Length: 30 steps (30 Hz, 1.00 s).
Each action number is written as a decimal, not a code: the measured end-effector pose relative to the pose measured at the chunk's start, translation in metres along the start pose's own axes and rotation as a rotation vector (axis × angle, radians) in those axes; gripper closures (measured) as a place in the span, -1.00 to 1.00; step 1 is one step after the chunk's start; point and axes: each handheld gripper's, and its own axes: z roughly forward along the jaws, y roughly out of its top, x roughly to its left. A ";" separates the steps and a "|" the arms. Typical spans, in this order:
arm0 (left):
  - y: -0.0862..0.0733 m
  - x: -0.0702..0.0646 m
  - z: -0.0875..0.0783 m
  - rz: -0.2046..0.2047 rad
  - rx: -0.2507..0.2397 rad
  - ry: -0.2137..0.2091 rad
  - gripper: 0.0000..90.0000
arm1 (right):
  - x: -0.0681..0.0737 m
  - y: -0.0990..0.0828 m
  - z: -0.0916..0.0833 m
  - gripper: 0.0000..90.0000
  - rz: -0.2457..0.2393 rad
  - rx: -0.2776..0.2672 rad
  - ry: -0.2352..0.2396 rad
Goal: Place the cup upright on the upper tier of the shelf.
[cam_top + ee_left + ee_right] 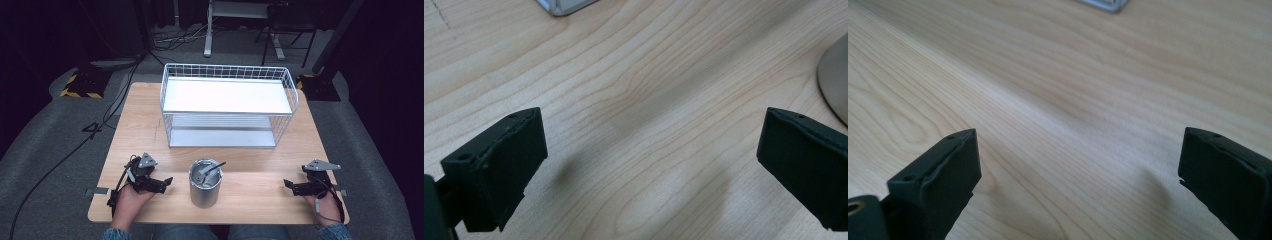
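Note:
A silver metal cup [205,183] stands upright near the table's front edge, with a dark utensil handle [212,168] leaning out of it. My left gripper [165,182] rests on the table just left of the cup, open, jaws pointing right with bare wood between them [651,165]. The cup's curved base [836,82] shows at the right edge of the left gripper view. My right gripper [288,186] lies at the front right, open, jaws pointing left toward the cup and well apart from it [1078,170].
A white two-tier wire rack [227,107] stands at the back middle of the wooden table [145,135]; its corner shows in the left gripper view [566,6] and the right gripper view [1105,5]. Grey floor, cables and table legs lie beyond.

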 end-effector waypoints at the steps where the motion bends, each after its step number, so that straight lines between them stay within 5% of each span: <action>1: -0.001 0.000 0.001 -0.007 0.004 -0.001 -0.99 | 0.001 0.002 -0.002 -0.91 -0.003 -0.009 0.007; 12: -0.005 0.003 0.006 -0.020 0.035 0.013 -0.99 | 0.036 0.042 -0.027 -0.92 -0.074 -0.124 0.125; 30: -0.005 0.000 0.009 0.027 0.038 0.062 -1.00 | 0.085 0.081 -0.033 -0.93 -0.179 -0.169 0.248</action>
